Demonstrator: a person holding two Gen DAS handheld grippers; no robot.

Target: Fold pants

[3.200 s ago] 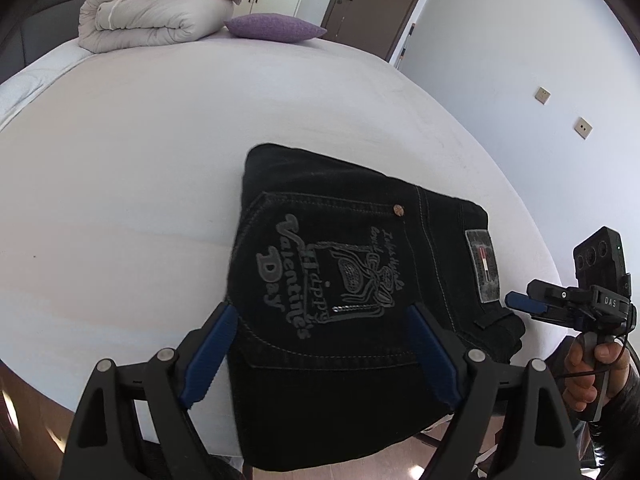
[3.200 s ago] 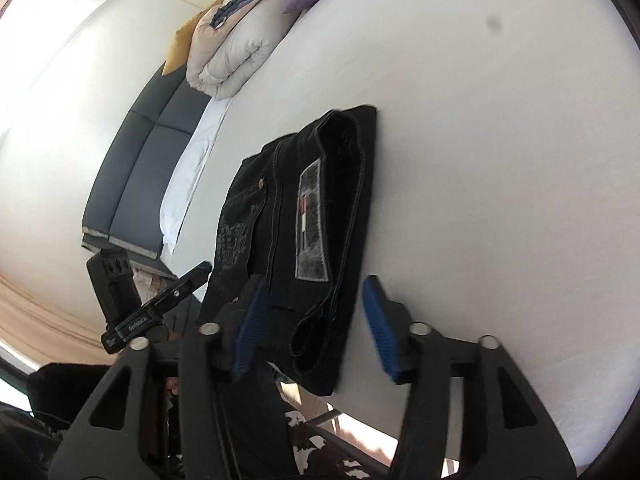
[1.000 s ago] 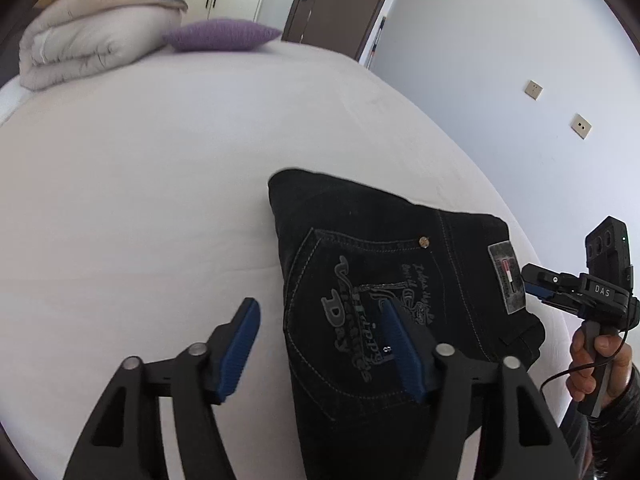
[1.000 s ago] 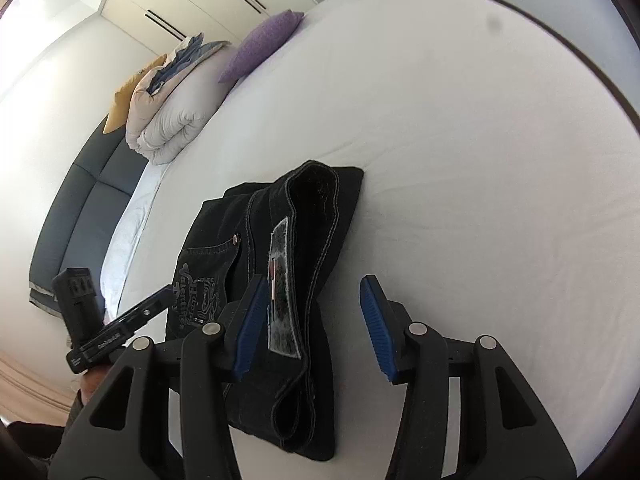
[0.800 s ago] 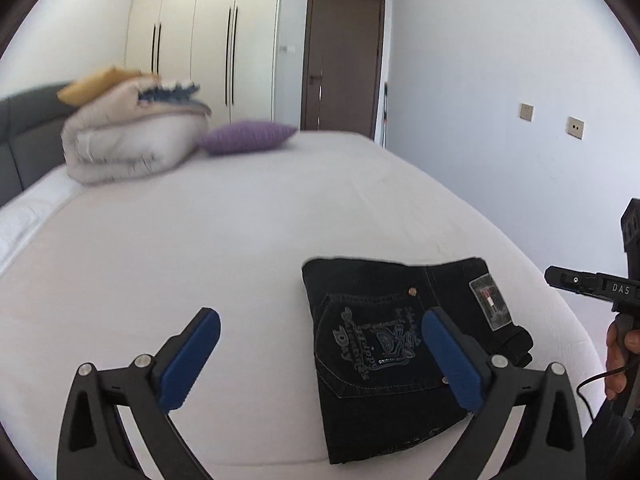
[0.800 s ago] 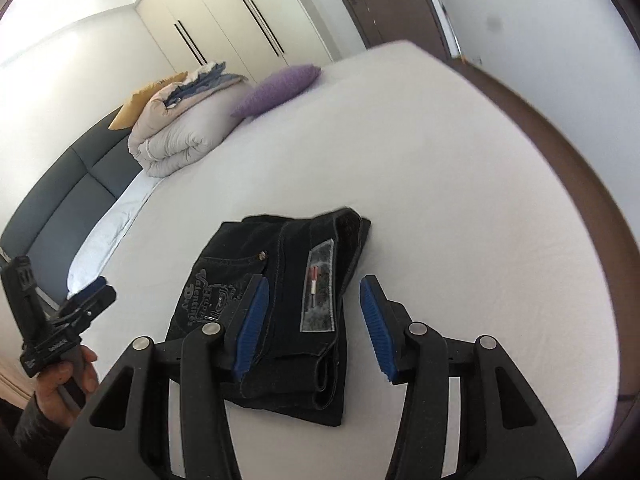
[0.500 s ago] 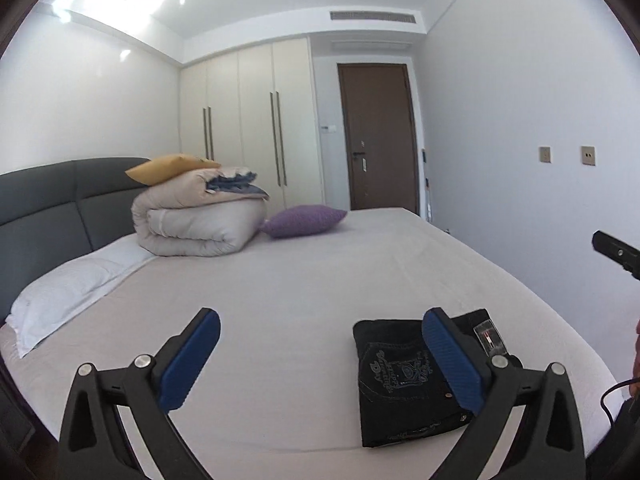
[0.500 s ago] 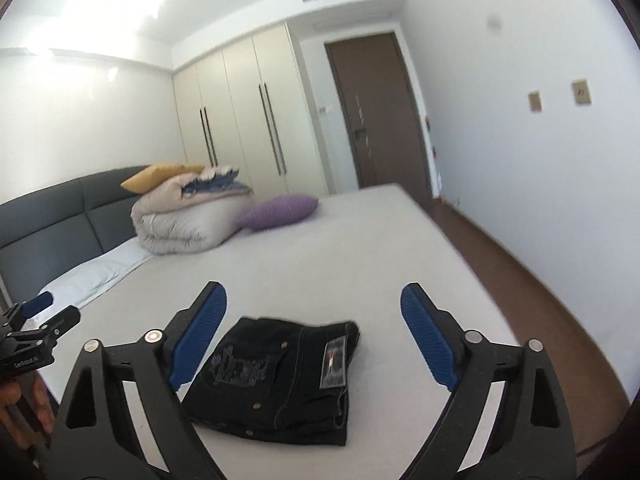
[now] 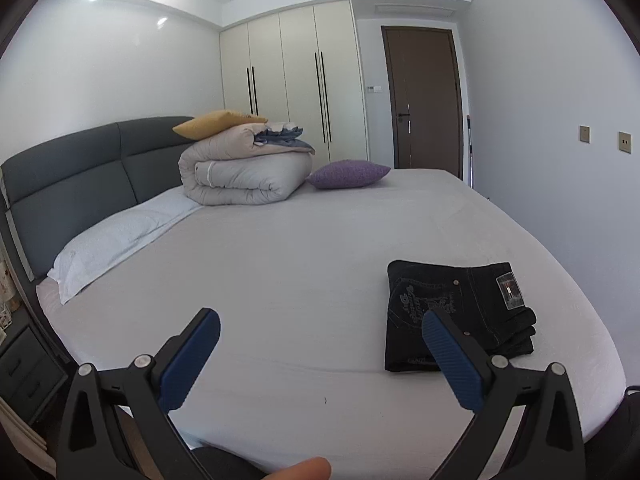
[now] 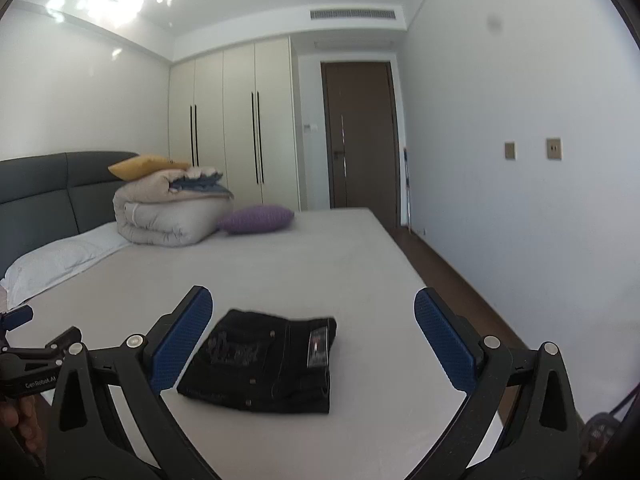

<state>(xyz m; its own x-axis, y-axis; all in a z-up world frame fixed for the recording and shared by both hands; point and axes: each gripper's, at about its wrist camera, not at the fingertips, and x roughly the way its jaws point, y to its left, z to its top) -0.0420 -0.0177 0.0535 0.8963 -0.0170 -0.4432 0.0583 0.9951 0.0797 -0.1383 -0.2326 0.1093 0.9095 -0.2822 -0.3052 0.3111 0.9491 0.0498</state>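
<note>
The black pants (image 9: pixel 452 312) lie folded into a compact rectangle near the foot corner of the white bed (image 9: pixel 300 264), pocket print and waistband patch facing up. They also show in the right wrist view (image 10: pixel 268 360). My left gripper (image 9: pixel 320 356) is open and empty, held back from the bed, with the pants beyond its right finger. My right gripper (image 10: pixel 312 340) is open and empty, raised well back from the pants, which sit between its fingers in view. The left gripper also shows at the left edge of the right wrist view (image 10: pixel 24 344).
A rolled duvet (image 9: pixel 244 176) with a yellow cushion (image 9: pixel 216 126) on top and a purple pillow (image 9: pixel 348 174) sit at the far end by the grey headboard (image 9: pixel 80 184). A white pillow (image 9: pixel 112 236) lies at left. Wardrobe and door stand behind; wall at right.
Both grippers have pulled up and back from the folded pants and opened wide. The views have tilted from looking down at the pants to looking across the room.
</note>
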